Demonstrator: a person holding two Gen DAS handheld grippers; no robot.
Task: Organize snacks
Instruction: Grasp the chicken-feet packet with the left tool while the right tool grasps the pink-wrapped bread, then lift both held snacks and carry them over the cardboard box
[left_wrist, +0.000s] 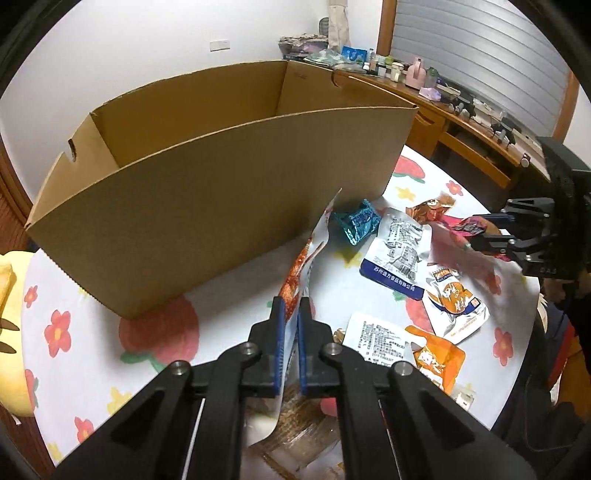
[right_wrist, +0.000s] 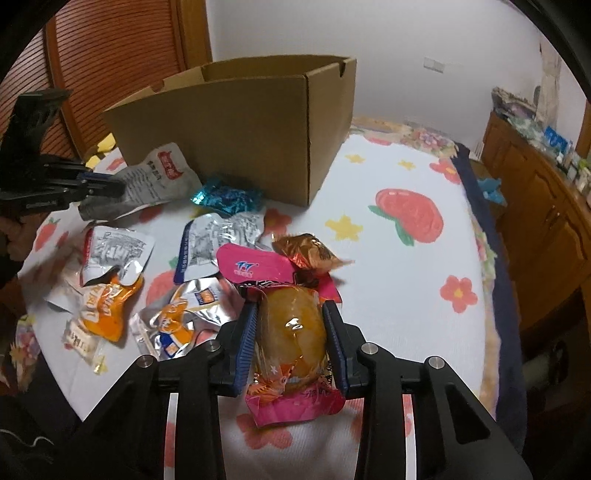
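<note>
Clamped flat in the left tool (left_wrist: 291, 306): a silver snack pouch (left_wrist: 310, 254), pinched by one end so that it hung clear beside the open cardboard box (left_wrist: 207, 206), seemingly bound for it. Strewn between on the flowered surface (right_wrist: 406, 314): loose packets (right_wrist: 199, 247), unsorted. Gripped across its bulge in the right tool (right_wrist: 291, 314): a pink-edged yellow snack (right_wrist: 291, 332), probably to stop slipping.
</note>
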